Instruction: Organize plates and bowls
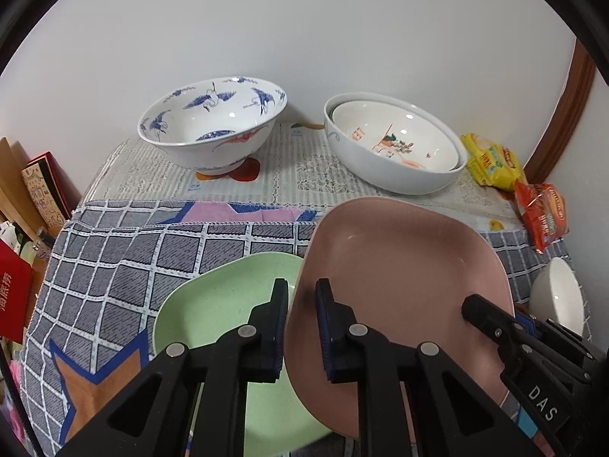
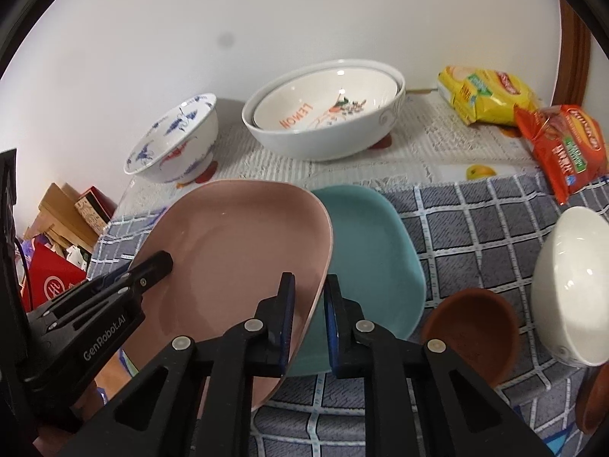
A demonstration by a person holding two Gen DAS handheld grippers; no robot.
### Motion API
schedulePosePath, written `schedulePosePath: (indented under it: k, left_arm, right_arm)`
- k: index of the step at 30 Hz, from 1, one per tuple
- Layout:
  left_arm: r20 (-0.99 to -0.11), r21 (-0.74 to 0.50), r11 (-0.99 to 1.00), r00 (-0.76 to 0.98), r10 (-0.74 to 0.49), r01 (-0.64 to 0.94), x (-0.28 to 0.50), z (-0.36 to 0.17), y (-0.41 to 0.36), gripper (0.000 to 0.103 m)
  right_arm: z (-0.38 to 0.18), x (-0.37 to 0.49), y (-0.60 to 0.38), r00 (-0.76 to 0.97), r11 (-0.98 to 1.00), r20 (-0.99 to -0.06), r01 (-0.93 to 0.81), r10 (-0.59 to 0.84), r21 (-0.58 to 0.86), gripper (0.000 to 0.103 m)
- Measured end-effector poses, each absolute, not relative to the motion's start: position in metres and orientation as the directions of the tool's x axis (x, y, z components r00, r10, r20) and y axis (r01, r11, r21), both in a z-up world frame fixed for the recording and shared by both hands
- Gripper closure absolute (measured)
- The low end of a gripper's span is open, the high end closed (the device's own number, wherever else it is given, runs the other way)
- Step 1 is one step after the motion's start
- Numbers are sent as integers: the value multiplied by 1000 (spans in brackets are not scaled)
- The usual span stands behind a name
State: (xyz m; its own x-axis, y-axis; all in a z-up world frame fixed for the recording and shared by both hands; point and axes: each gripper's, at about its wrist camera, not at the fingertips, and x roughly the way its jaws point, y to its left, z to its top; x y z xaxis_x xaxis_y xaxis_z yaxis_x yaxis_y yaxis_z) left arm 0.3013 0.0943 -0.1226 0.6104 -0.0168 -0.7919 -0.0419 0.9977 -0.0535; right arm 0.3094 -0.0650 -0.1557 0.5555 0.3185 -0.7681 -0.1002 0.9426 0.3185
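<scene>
- We see the left gripper [image 1: 300,301] clamped on the left rim of the pink plate [image 1: 399,285], one finger above the rim and one below.
- The right gripper [image 2: 309,293] is clamped on the plate's opposite rim; the plate hangs tilted between the two.
- Beneath it lie a green plate [image 1: 213,312] and a teal plate [image 2: 373,251] on the checked cloth [image 1: 114,266].
- At the back stand a blue-patterned bowl [image 1: 213,129] and two nested white bowls [image 1: 396,144].
- To the right we note a white bowl [image 2: 571,285], a brown bowl [image 2: 475,327] and snack packets [image 2: 563,148].
</scene>
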Motion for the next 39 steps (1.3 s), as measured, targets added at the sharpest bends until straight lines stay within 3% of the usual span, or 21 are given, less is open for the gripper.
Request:
schedulePosePath:
  k: [23,39]
  left_arm:
    - [-714,-55,995,699,18,-82,216,-48,98,89]
    - [-734,-39,986,674,81,-162,200,-58,132,89]
  right_arm:
    - [-77,234,-74,645,933,-684,-143,341,331,91]
    - [-81,229,-38,607,918,-690,-212,393,337,91]
